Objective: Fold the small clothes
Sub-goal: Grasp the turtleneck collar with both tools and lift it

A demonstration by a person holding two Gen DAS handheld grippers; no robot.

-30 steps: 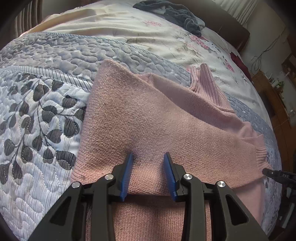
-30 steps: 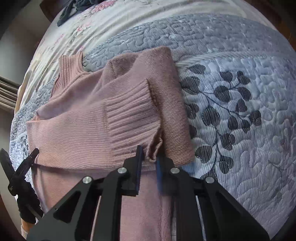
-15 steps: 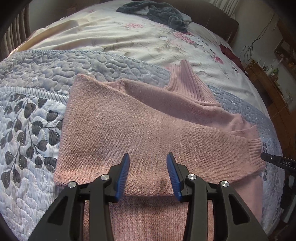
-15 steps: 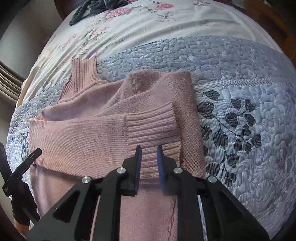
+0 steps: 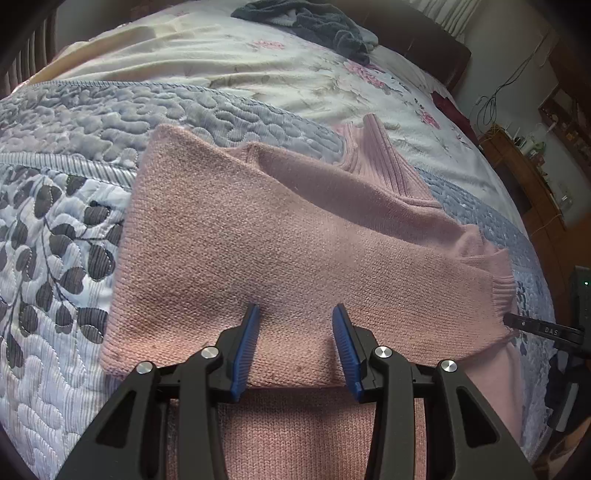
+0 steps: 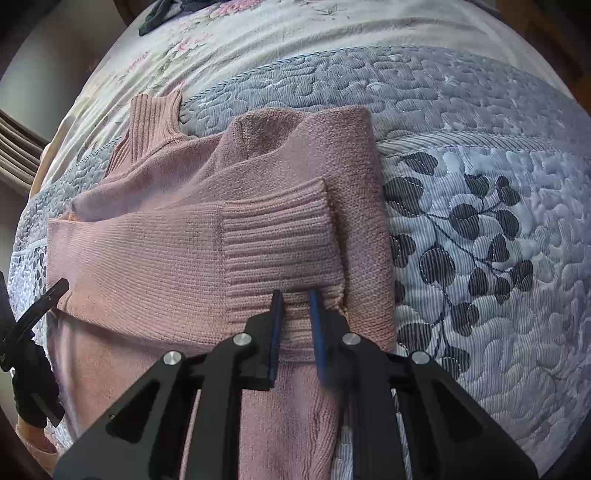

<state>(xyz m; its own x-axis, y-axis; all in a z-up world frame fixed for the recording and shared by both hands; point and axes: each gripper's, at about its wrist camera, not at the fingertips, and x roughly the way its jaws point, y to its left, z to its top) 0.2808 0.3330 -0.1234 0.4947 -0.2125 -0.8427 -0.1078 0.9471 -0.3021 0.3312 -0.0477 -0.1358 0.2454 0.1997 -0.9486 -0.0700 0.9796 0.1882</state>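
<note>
A pink knit sweater [image 5: 277,240] lies on the bed, one sleeve folded across its body. The ribbed cuff [image 6: 277,236] of that sleeve rests flat near the sweater's right side, and the ribbed collar [image 5: 384,158] points to the far side. My left gripper [image 5: 295,317] hovers open over the folded sleeve's near edge, holding nothing. Over the near edge of the cuff, my right gripper [image 6: 295,306] is open by a narrow gap; the cuff lies loose beneath it. Each view catches the other gripper at its side edge.
The sweater rests on a blue-grey quilt [image 6: 480,258] with a leaf print. Beyond it a floral sheet [image 5: 221,55] carries a pile of dark clothes [image 5: 314,22]. A dark headboard [image 5: 424,40] and a wooden cabinet [image 5: 528,177] stand to the right. A gloved hand [image 6: 29,387] holds the left gripper.
My right gripper has let go of the cuff, which went from pinched and lifted to lying flat on the sweater. Both grippers drew back a little. The left gripper stayed open.
</note>
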